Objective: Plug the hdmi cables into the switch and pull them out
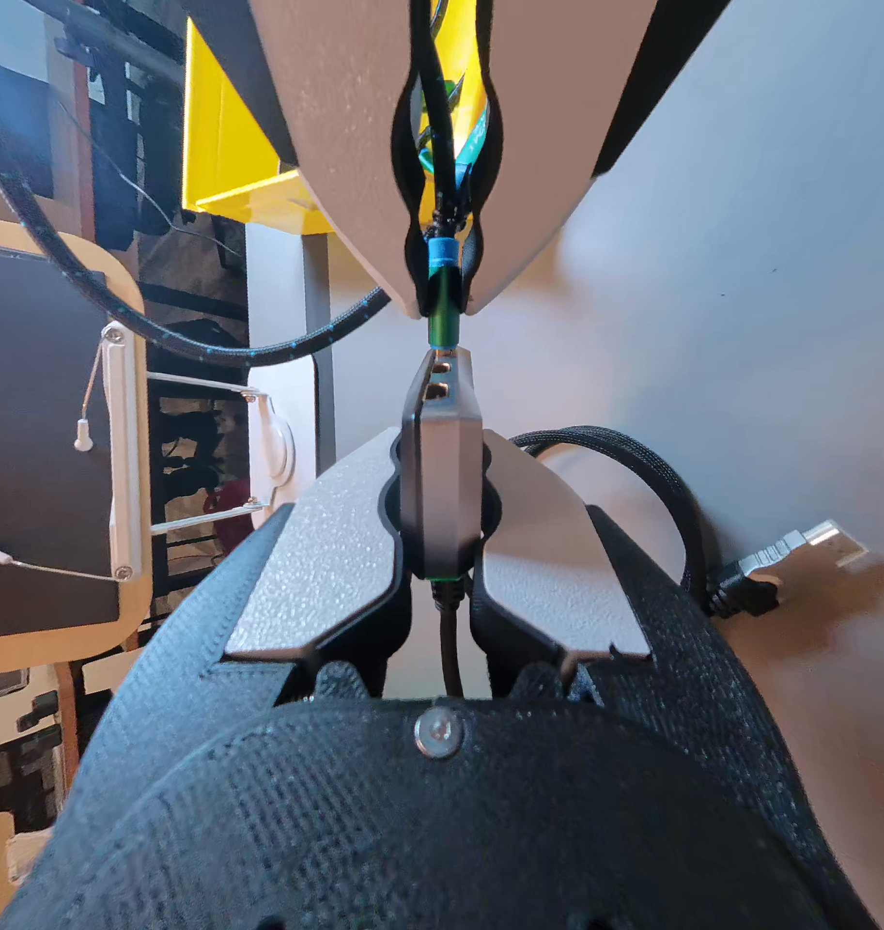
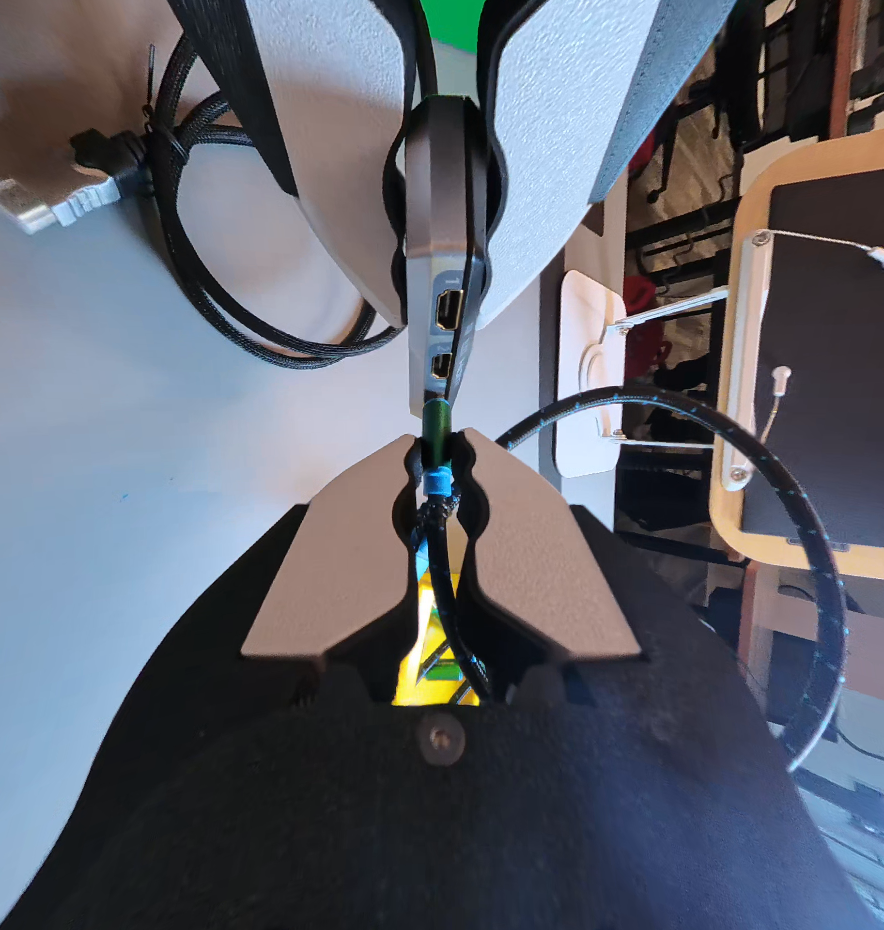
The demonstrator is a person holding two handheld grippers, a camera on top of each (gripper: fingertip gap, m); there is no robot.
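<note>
Above the pale worktop (image 1: 731, 251), the left gripper (image 1: 442, 483) clenches the grey metal switch box (image 1: 442, 478) while the right gripper (image 2: 435, 453) grasps the green-shelled plug (image 2: 435, 422) at its end.

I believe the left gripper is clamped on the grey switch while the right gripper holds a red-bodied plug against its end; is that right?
Not quite: the plug is green-bodied, not red, as the right wrist view shows. The rest stands: the left gripper is clamped on the grey switch, and the right gripper holds the plug against the switch's end.
</note>
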